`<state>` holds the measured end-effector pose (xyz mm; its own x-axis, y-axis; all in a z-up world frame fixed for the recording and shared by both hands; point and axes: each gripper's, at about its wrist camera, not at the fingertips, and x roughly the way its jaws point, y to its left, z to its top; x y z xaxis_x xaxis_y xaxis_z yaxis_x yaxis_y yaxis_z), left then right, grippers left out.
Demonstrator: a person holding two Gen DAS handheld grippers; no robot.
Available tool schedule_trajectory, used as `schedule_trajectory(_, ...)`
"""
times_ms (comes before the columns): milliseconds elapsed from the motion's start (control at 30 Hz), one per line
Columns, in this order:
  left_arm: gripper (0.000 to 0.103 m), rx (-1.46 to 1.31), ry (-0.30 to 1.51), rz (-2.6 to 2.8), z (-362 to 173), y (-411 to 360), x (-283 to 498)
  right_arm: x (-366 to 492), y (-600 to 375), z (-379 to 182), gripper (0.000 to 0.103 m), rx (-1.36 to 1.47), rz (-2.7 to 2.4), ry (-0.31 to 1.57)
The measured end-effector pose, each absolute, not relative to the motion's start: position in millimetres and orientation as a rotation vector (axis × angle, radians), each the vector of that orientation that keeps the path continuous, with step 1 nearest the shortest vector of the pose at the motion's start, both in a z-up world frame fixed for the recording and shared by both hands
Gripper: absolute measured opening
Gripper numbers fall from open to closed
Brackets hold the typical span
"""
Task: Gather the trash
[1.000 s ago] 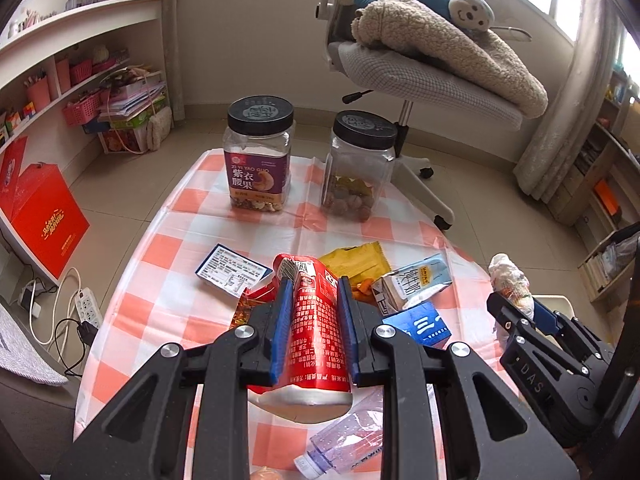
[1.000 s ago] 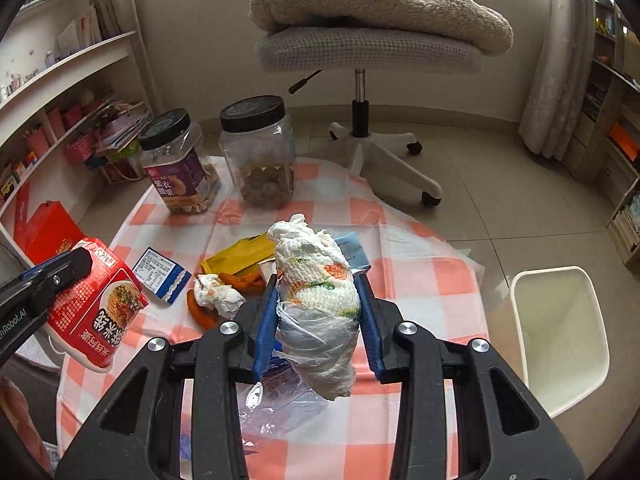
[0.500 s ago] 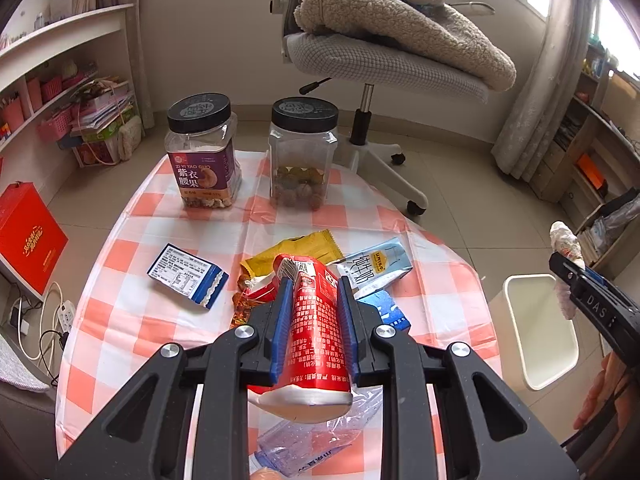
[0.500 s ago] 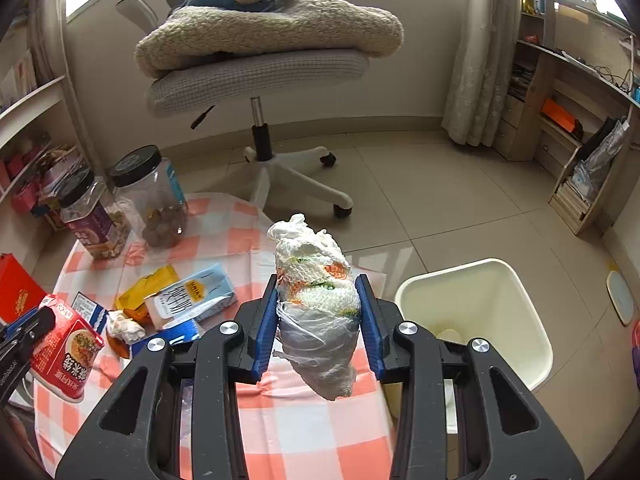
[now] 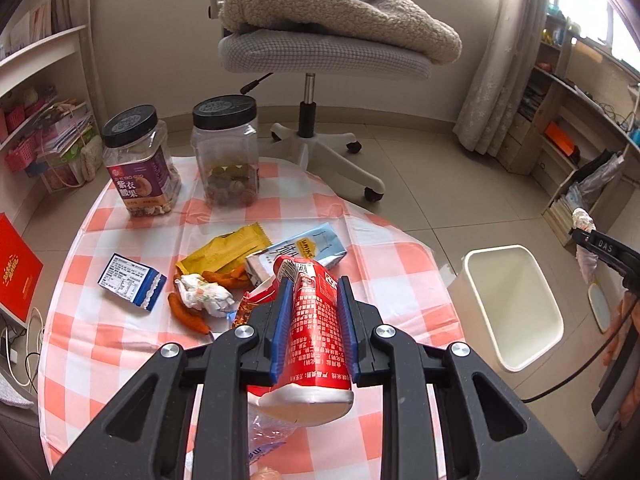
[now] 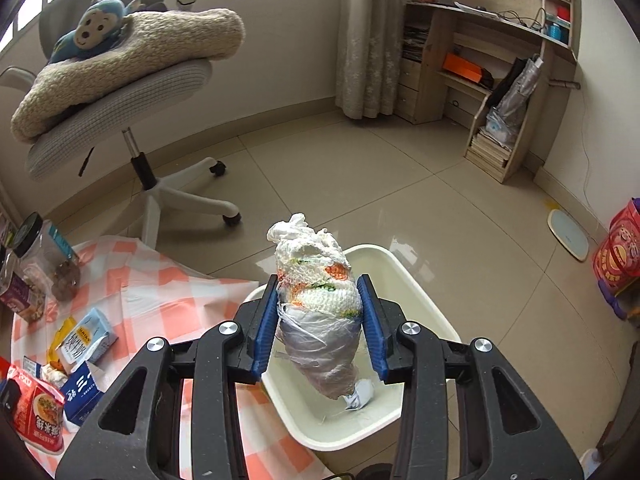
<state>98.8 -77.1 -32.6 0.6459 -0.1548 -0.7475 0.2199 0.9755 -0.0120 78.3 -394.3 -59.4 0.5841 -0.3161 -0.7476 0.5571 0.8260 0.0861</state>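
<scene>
My left gripper [image 5: 312, 308] is shut on a red noodle cup [image 5: 316, 332] and holds it above the checked table [image 5: 92, 328]. My right gripper [image 6: 318, 304] is shut on a white wad of tissue and plastic wrap [image 6: 320, 312] directly above the white trash bin [image 6: 424, 304]; the bin [image 5: 516, 308] stands on the floor right of the table. A small white scrap [image 6: 360, 394] lies inside the bin. On the table lie a yellow wrapper [image 5: 224, 250], a milk carton [image 5: 300, 252], a blue-white box [image 5: 132, 282], a crumpled tissue [image 5: 204, 294] and orange peel [image 5: 188, 314].
Two black-lidded jars [image 5: 140, 160] [image 5: 226, 152] stand at the table's far side. A swivel chair [image 5: 320, 52] with a blanket stands beyond it. Shelves [image 6: 480, 80] line the right wall. A crushed plastic bottle [image 5: 264, 440] lies under my left gripper.
My right gripper has swung right with the wad, from above the table to above the bin. My left gripper has turned right with the cup, bringing the bin into view.
</scene>
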Motion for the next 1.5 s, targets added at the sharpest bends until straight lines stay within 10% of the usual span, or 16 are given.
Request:
schedule_trajectory(100,0.023,0.088,0.852,-0.257,-35,-100,99,70,-414,-60,0.068,0.357,-0.584,0.792)
schedule_trajectory(333,0.023,0.062,0.880,-0.374,-35,-174,99,43,-456,-52,0.091,0.446,-0.677,0.736)
schedule_trajectory(933,0.024,0.000,1.096,-0.337,-85,-154,102,35,-467,-47,0.093,0.460,-0.559,0.759)
schedule_trajectory(1100,0.058,-0.031,1.123,-0.297,-94,-133,97,39,-453,-50,0.093,0.439,-0.513,0.788)
schedule_trajectory(1500,0.059,-0.315,1.228,-0.203,-135,-56,38,50,-408,-42,0.093,0.318,-0.426,0.794)
